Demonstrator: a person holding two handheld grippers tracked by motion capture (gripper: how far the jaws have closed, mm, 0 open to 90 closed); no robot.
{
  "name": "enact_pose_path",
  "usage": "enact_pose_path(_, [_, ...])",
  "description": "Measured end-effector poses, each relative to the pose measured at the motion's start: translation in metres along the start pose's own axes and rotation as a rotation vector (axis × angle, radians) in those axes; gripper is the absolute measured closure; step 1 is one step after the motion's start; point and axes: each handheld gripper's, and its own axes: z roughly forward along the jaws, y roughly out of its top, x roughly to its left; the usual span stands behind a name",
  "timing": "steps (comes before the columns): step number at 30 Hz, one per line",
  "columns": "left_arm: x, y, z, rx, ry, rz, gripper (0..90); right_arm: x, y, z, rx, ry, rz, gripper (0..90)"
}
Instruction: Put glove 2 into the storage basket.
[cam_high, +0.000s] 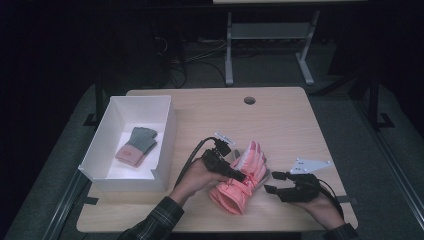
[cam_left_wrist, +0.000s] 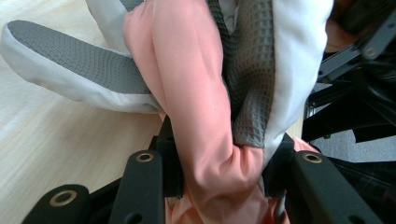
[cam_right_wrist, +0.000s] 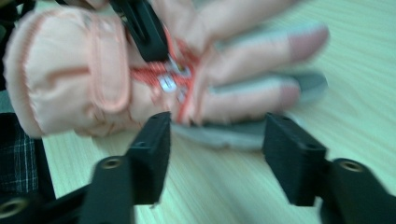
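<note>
A pink padded glove (cam_high: 243, 177) with grey palm patches lies on the wooden table (cam_high: 285, 120) near its front edge. My left gripper (cam_high: 244, 175) reaches across it from the left and is shut on it. In the left gripper view the jaws of this gripper (cam_left_wrist: 219, 154) pinch a bunched fold of the pink fabric (cam_left_wrist: 196, 93), and a grey-padded glove finger (cam_left_wrist: 70, 56) rests on the wood. My right gripper (cam_high: 271, 182) stands open just right of the glove. In the right gripper view that gripper (cam_right_wrist: 219, 137) has only table between its jaws, short of the glove (cam_right_wrist: 70, 70).
A white open box (cam_high: 167, 130) stands at the table's left, with a smaller pink and grey glove (cam_high: 137, 146) lying inside. A round cable hole (cam_high: 249, 100) sits at the far edge. Beyond the table are a metal stand and floor cables.
</note>
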Motion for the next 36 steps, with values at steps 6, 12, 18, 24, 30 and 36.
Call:
enact_pose_path(6, [-0.008, 0.006, -0.02, -0.022, 0.022, -0.005, 60.0, -0.005, -0.014, -0.003, 0.001, -0.045, 0.028, 23.2])
enact_pose_path(12, [-0.018, 0.016, -0.044, -0.038, 0.055, -0.017, 59.9, -0.008, -0.016, -0.001, 0.035, -0.105, 0.066, 13.9])
enact_pose_path(18, [-0.027, 0.022, -0.071, -0.049, 0.093, -0.015, 59.7, -0.009, -0.018, 0.001, 0.045, -0.124, 0.067, 10.2])
enact_pose_path(24, [-0.035, 0.026, -0.113, -0.069, 0.14, -0.016, 59.6, -0.01, -0.019, 0.003, 0.06, -0.13, 0.076, 8.3])
enact_pose_path(30, [-0.039, 0.029, -0.148, -0.086, 0.173, -0.02, 59.7, -0.011, -0.019, 0.003, 0.06, -0.143, 0.083, 7.2])
enact_pose_path(36, [-0.036, 0.023, -0.19, -0.149, 0.201, -0.049, 59.7, -0.013, -0.021, 0.004, 0.066, -0.145, 0.095, 6.6])
